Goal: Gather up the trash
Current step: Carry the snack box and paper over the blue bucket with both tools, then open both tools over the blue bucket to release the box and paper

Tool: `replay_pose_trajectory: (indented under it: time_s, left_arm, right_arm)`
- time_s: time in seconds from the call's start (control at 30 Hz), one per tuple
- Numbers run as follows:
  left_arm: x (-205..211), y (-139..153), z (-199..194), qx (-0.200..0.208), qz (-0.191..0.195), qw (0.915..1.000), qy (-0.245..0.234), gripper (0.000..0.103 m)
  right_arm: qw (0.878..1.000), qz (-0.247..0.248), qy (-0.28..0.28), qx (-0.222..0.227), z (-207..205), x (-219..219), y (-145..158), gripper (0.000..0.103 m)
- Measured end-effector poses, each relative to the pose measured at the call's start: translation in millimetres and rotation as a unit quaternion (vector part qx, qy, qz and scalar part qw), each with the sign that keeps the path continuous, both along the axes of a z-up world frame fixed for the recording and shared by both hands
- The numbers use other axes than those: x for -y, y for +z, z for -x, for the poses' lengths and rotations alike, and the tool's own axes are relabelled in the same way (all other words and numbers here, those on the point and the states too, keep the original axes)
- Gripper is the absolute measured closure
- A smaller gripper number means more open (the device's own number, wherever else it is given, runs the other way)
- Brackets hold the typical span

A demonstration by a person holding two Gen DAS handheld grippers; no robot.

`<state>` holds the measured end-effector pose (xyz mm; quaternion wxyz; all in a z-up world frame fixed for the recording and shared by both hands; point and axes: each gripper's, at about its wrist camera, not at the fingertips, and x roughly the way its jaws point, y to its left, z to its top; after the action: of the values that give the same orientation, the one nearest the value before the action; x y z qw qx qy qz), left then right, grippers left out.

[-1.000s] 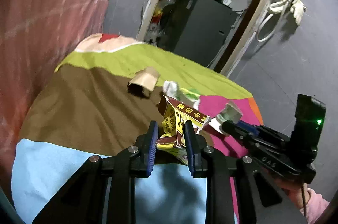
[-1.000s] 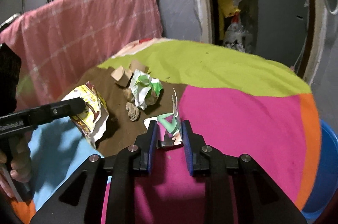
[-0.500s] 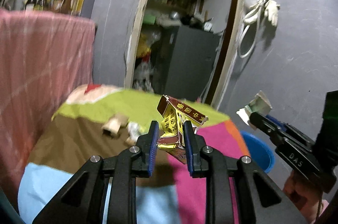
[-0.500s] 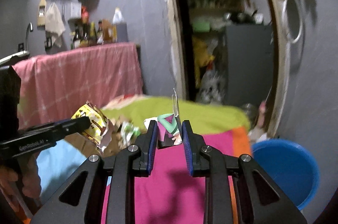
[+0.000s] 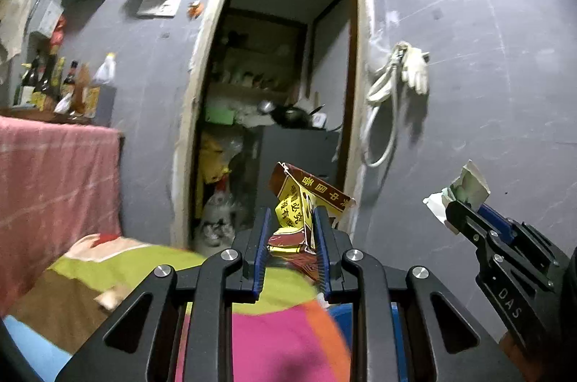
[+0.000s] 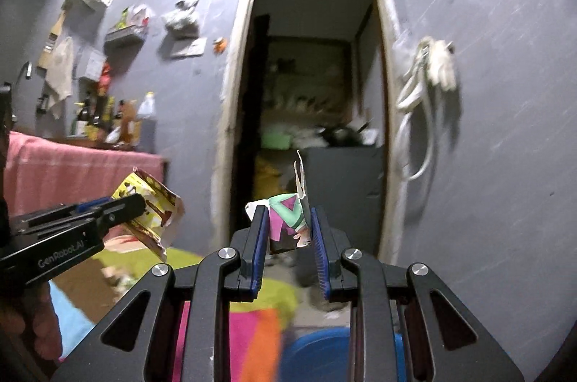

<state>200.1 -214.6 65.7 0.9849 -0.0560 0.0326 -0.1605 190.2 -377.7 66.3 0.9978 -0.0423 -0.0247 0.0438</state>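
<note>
You stand in a small room with grey walls (image 5: 468, 39). Low down lies a cloth (image 5: 281, 338) with patches of green, brown, pink, orange and light blue. A bit of cardboard (image 5: 110, 297) sits on the brown patch, but it is blurry. On the left is a pink checked cover (image 5: 54, 180) with bottles (image 5: 61, 86) standing along its top. Straight ahead is an open doorway (image 6: 310, 93). Inside it is dark and full of stuff, with a grey cabinet (image 6: 342, 187) in front. A white hose and a glove (image 5: 414, 75) hang on the wall to the right of the door. A blue tub (image 6: 317, 353) sits low by the edge of the cloth.

Your left gripper (image 5: 292, 238) is squeezed tight on a yellow and red wrapper (image 5: 306, 198), held up in the air in front of the doorway. Your right gripper (image 6: 290, 234) is squeezed tight on a crumpled piece of paper (image 6: 288, 220) with green and pink on it, also up in the air. Each piece of trash blocks a little of the doorway. The two grippers are side by side, a bit apart.
</note>
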Motion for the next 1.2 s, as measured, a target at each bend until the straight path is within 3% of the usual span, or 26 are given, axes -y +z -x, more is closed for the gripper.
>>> replay_pose_trajectory:
  time_s: [0.23, 0.37, 0.67, 1.0, 1.2]
  left_arm:
    - [56.0, -12.2, -22.0, -0.013, -0.003, 0.9993, -0.034, 0.083]
    - [83.5, -29.4, -41.4, -0.049, -0.014, 0.9973, -0.053, 0.083]
    - [112.7, -64.9, -97.5, -0.176, 0.001, 0.9809, -0.084, 0.083]
    - [131.8, -89.9, -117.6, -0.231, -0.034, 0.9679, -0.092, 0.083]
    - [129.3, -105.0, -125.0, -0.270, -0.023, 0.9573, -0.101, 0.083]
  right_arm:
    - [0.999, 0.010, -0.052, -0.005, -9.2, 48.6, -7.5, 0.081]
    - [0.997, 0.001, -0.075, -0.033, -16.8, 75.5, -22.7, 0.081]
    - [0.989, -0.027, -0.092, -0.114, -37.7, 108.9, -59.8, 0.080]
    - [0.981, -0.050, -0.078, -0.172, -58.0, 121.4, -79.1, 0.080]
    - [0.977, -0.053, -0.071, -0.195, -65.6, 122.5, -85.6, 0.080]
